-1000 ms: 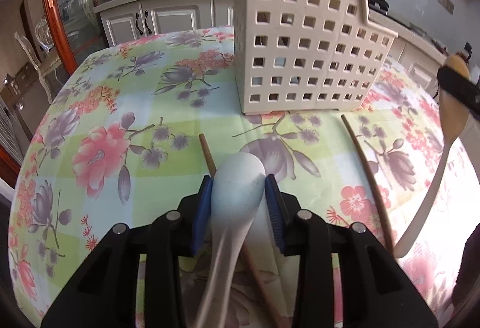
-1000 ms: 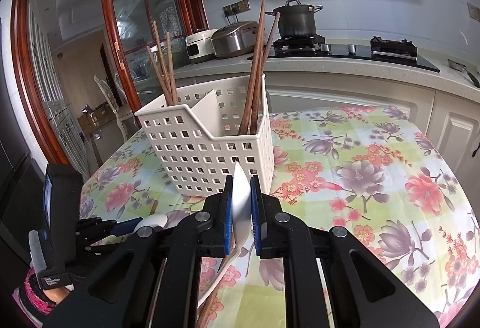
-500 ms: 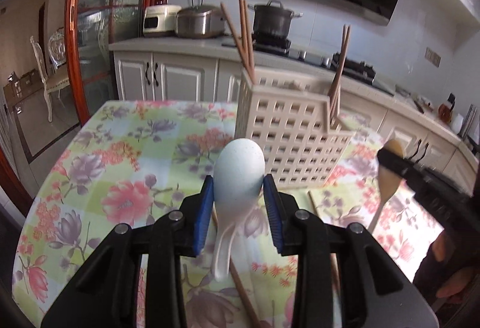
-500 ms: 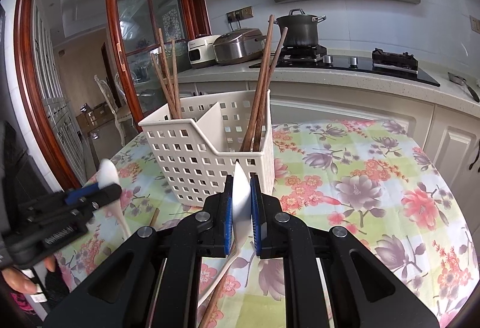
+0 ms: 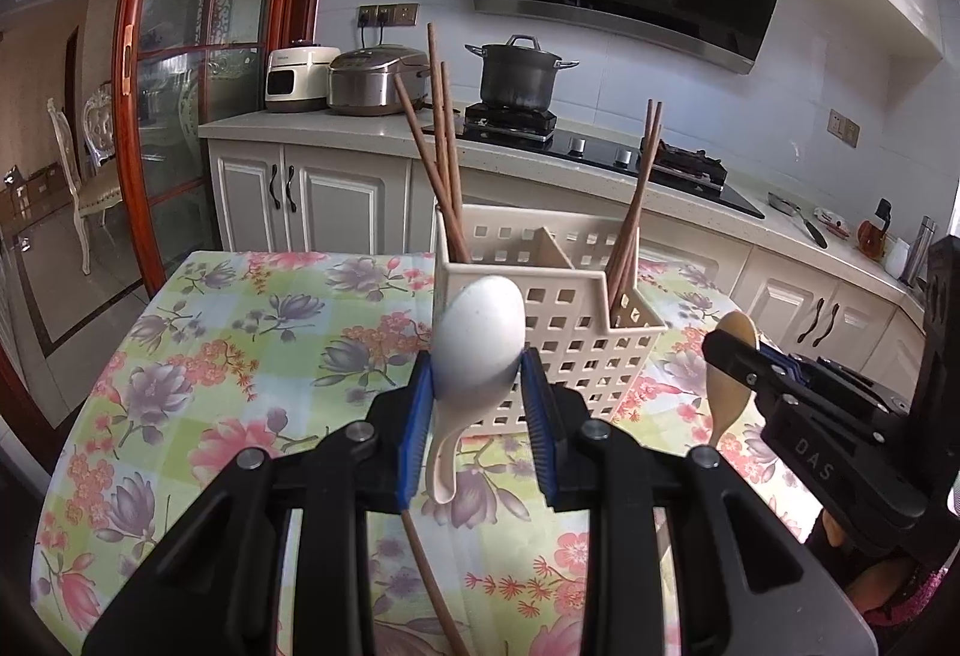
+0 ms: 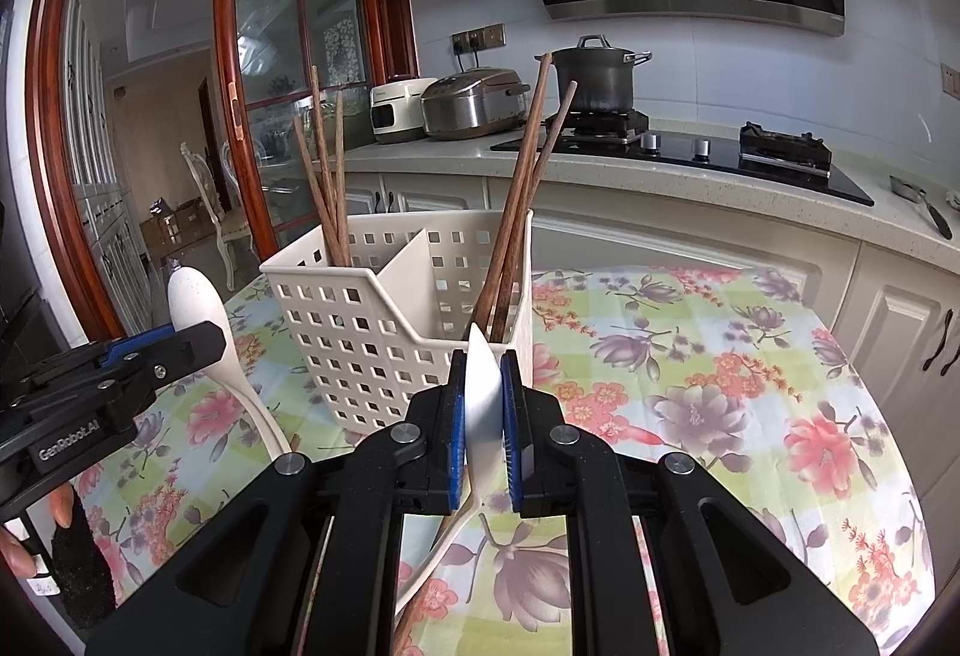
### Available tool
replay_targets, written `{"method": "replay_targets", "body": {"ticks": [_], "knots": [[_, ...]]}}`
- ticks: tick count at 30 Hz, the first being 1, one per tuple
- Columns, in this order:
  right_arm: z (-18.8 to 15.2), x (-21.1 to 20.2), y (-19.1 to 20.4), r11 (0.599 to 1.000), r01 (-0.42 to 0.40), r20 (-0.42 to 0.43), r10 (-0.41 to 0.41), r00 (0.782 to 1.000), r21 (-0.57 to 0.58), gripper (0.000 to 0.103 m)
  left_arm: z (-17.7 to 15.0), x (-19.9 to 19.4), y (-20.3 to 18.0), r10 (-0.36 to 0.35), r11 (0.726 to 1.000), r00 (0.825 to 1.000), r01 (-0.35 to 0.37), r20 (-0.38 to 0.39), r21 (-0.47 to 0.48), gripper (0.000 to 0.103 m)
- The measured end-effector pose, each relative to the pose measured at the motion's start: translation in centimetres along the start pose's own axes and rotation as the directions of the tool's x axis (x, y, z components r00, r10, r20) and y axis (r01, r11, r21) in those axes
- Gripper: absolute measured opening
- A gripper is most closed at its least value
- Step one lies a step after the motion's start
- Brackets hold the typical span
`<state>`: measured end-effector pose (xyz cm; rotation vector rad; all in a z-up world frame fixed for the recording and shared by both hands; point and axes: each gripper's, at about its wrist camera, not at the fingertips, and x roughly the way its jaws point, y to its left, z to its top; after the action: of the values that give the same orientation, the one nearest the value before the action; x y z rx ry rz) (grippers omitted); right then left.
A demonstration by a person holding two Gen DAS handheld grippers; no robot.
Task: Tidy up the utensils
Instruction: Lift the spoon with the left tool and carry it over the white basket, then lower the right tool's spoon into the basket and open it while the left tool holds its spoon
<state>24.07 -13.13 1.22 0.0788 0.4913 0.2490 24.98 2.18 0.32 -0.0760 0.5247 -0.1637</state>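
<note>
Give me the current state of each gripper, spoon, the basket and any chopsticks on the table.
Left gripper: jaws have just been closing, shut on the white spoon.
White spoon: held off the table, bowl up.
Right gripper: shut on the cream spoon.
Cream spoon: gripped edge-on, handle hanging down.
Basket: upright, divided, chopsticks standing at both ends.
Loose chopstick: lying on the tablecloth.

One perforated cream plastic caddy with two compartments; three brown wooden chopsticks standing in the left compartment, two more in the right, one lying loose on the flowered tablecloth; two cream spoons, one per gripper; two black grippers with blue pads; one dark pot; two cookers
</note>
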Motion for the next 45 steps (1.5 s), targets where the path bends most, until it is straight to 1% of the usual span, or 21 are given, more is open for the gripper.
{"method": "replay_targets", "body": {"ticks": [4,10,22,29,33,37,42,45], "knots": [[0.7,0.0,0.1,1.000,0.010,0.012,-0.010,1.000,-0.015,0.012,0.7,-1.0,-0.3,-0.011,1.000,1.000,0.010,0.018,0.012,0.029],[2.5,0.2,-0.1,0.997,0.046,0.049,-0.043,0.998,-0.055,0.012,2.5,-2.7,-1.1,-0.022,0.999,0.999,0.020,0.047,0.038,0.029],[7.0,0.0,-0.2,0.991,0.100,0.144,-0.086,0.986,-0.094,0.012,7.2,-4.6,-2.1,-0.054,0.997,0.994,0.049,0.097,0.055,0.029],[10.0,0.3,0.2,0.985,0.129,0.205,-0.104,0.973,-0.113,0.012,10.9,-4.6,-2.4,-0.093,0.995,0.989,0.087,0.117,0.048,0.028],[11.1,1.2,0.2,0.983,0.149,0.244,-0.118,0.963,-0.110,0.012,12.6,-3.3,-2.5,-0.095,0.995,0.987,0.091,0.126,0.043,0.028],[11.2,2.8,0.4,0.982,0.160,0.264,-0.127,0.956,-0.104,0.012,12.8,-0.8,-1.8,-0.088,0.996,0.989,0.087,0.118,0.012,0.028],[10.3,4.6,0.7,0.982,0.156,0.260,-0.125,0.957,-0.102,0.012,11.9,2.9,-0.3,-0.074,0.996,0.993,0.078,0.094,-0.040,0.027],[9.6,5.6,0.9,0.982,0.152,0.242,-0.121,0.963,-0.112,0.012,11.4,4.5,0.4,-0.075,0.995,0.993,0.080,0.091,-0.058,0.024]]}}
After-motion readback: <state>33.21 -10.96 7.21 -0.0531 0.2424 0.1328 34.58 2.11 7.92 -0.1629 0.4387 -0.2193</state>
